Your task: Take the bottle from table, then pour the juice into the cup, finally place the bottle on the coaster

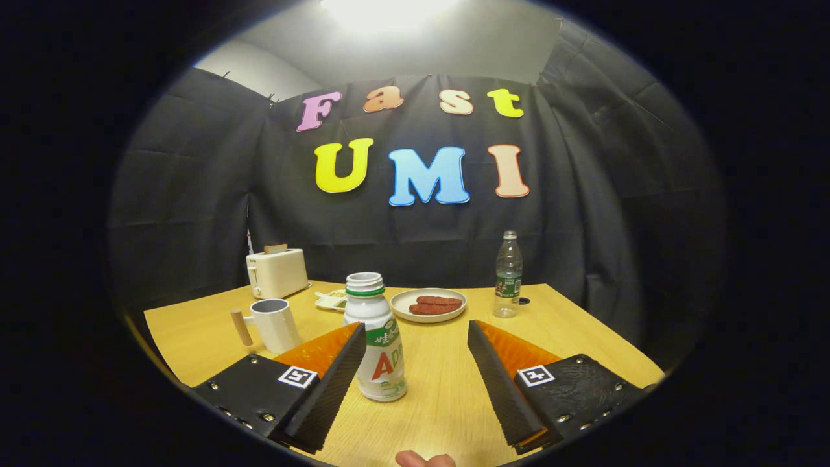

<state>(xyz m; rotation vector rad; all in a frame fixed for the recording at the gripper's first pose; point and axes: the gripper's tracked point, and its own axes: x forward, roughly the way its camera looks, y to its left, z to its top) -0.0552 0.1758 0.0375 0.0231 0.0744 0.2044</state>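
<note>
Glossy plastic bottle on a smooth wood-grain table.

A white bottle is wearing a green band and red lettering; the cup is showing white, its handle tan; the table is glowing yellow woodgrain.

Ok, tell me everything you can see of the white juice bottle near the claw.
The white juice bottle stands upright on the wooden table, capless, its mouth open above a green neck band. It looks like opaque plastic with a printed label. It sits between the open claw's fingers, close against the left finger, well apart from the other; whether it touches cannot be told. The mug stands beyond it.
</note>
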